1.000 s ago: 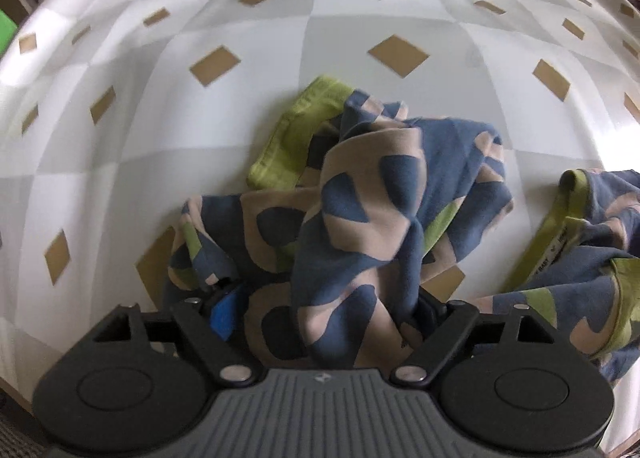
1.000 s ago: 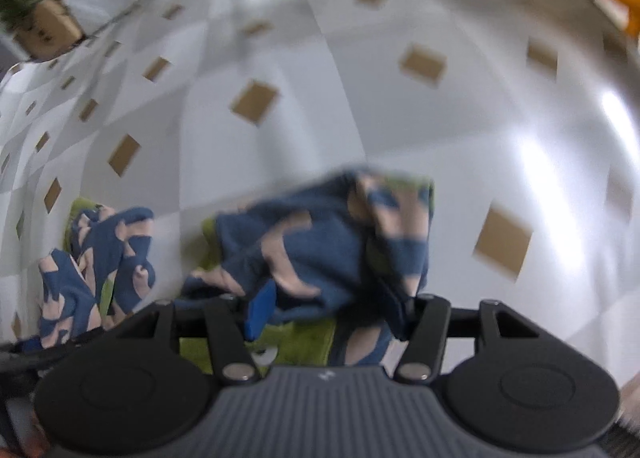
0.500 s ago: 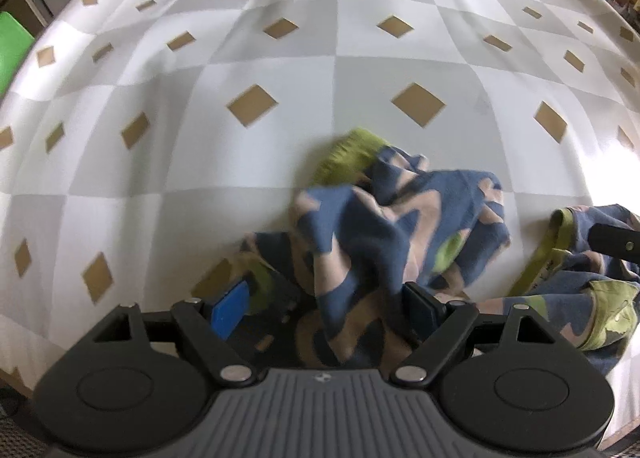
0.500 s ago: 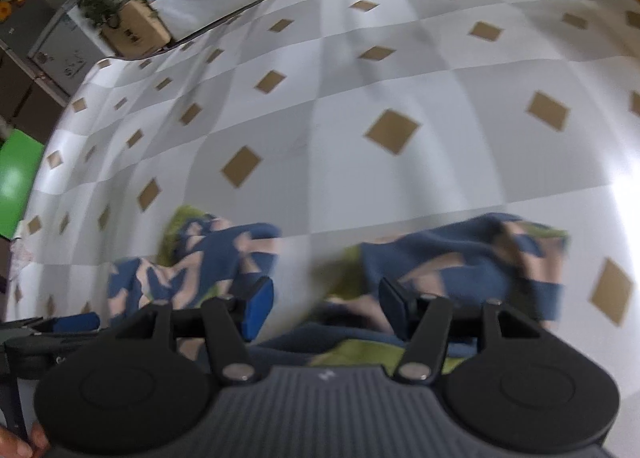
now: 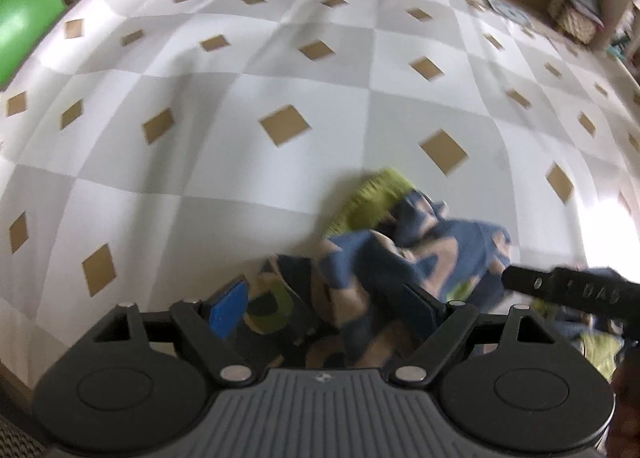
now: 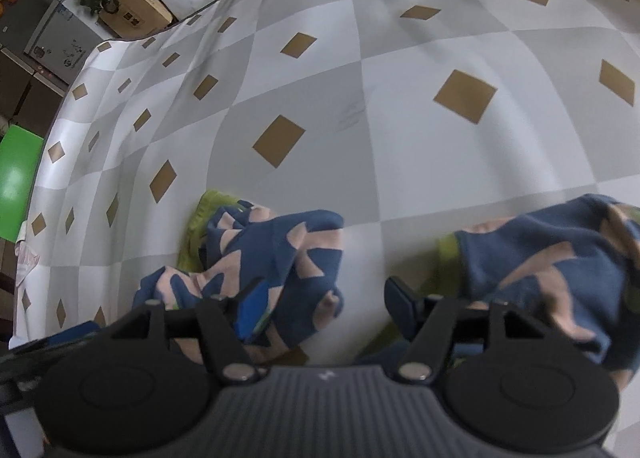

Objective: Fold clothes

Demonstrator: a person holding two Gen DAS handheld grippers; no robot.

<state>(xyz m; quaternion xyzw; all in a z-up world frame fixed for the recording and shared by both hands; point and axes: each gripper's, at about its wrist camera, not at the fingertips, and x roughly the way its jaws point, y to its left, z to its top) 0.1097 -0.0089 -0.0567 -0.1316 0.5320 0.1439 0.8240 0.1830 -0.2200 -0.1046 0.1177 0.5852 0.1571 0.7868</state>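
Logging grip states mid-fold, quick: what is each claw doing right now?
Left claw: open wide, patterned garment bunched between its fingers; a grip cannot be told.
Right claw: open, just been opening, nothing between its fingers.

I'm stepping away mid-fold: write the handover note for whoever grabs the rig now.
Left hand-held gripper: open over the crumpled blue-and-beige patterned garment with lime-green trim; fabric lies between its jaws, ungripped.
Right hand-held gripper: open, jaws just been opening, only the grey-and-white checked tablecloth between them; a second bunch of the same fabric lies to its right.
Done: nothing folded.
Left: spread flat, then fold.
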